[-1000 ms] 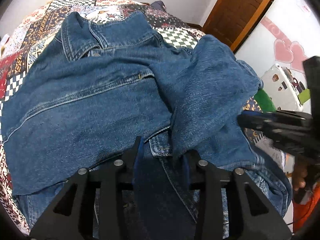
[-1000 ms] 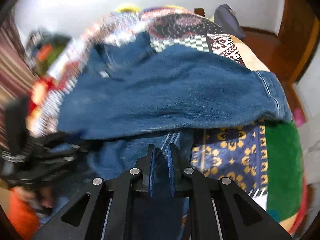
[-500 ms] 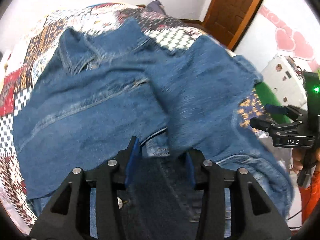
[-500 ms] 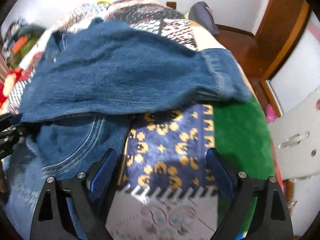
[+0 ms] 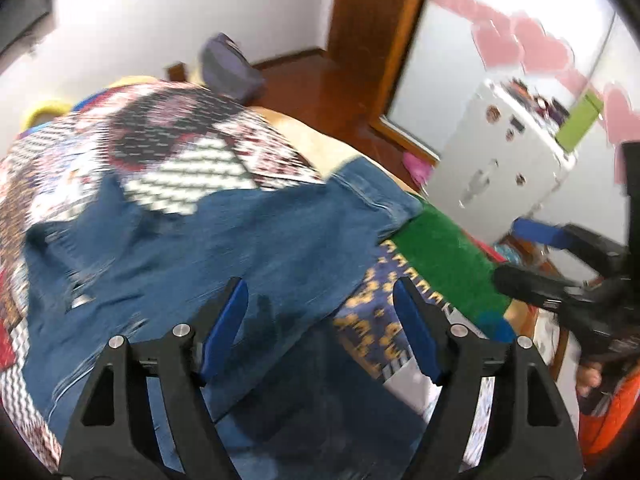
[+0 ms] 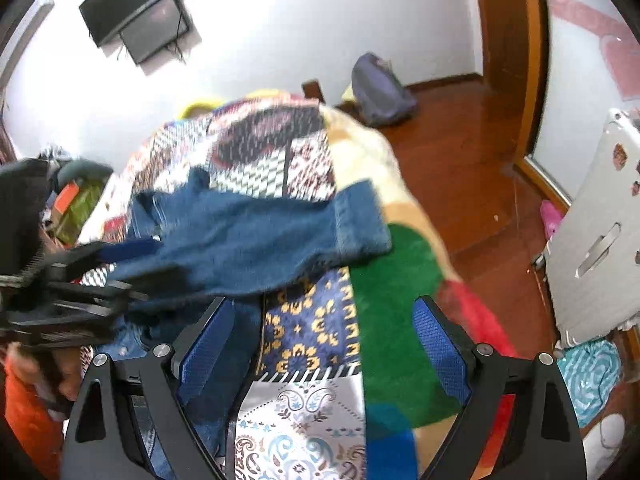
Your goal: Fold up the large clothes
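Left gripper was spreading its jaws with nothing pinched, right gripper gaped empty too; the blue denim jacket lay just ahead of both on the patchwork bedspread.

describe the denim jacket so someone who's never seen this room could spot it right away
Find the bed under the patchwork bedspread of checkered and floral blocks. Spread across the middle of it lies the denim jacket, one cuffed sleeve reaching toward the green patch. It is the only plain blue, unpatterned fabric there.
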A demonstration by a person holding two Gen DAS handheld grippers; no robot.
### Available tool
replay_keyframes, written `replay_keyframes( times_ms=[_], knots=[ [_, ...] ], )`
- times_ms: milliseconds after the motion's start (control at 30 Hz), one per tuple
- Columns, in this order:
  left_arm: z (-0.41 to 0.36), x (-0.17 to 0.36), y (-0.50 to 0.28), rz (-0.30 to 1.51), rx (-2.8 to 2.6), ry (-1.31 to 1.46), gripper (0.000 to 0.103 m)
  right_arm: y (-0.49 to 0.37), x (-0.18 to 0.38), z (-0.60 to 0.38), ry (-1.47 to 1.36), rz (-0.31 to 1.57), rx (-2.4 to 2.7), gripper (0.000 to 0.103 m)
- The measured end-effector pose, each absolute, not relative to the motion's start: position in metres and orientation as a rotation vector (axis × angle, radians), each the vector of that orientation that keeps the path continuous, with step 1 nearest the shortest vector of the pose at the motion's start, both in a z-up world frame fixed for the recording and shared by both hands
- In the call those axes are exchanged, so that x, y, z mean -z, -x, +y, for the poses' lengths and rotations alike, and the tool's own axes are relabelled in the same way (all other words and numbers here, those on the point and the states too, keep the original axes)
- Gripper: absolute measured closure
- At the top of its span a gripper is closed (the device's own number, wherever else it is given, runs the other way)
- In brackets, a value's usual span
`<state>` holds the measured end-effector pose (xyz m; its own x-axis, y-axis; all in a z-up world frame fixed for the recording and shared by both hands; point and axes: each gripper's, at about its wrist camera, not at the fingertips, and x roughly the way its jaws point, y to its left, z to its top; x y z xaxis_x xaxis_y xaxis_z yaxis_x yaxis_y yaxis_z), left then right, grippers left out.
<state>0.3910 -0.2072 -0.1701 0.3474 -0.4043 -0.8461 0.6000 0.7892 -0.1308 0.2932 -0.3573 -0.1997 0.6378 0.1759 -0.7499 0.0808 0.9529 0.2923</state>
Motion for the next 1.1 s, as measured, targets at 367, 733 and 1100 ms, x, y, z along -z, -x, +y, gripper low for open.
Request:
replay_keyframes(
  times_ms=[367,733,1100],
  knots=[
    [-0.293,0.239,-0.423,1.179,0.702,-0.316,0.069,-0.282,0.202,-0.406,-0.357,0.882,0.047,0.013],
    [-0.23,0.176,-0.447,1.058,0.695,-0.075,0.099,-0.295,0.209,-0.392,-0.324,0.919,0.01,0.013],
    [-0.079,0.067,-0.426,0.75,0.514,0.048,0.101,-0.34,0.209,-0.323,-0.266,0.934,-0.113,0.013]
  ],
)
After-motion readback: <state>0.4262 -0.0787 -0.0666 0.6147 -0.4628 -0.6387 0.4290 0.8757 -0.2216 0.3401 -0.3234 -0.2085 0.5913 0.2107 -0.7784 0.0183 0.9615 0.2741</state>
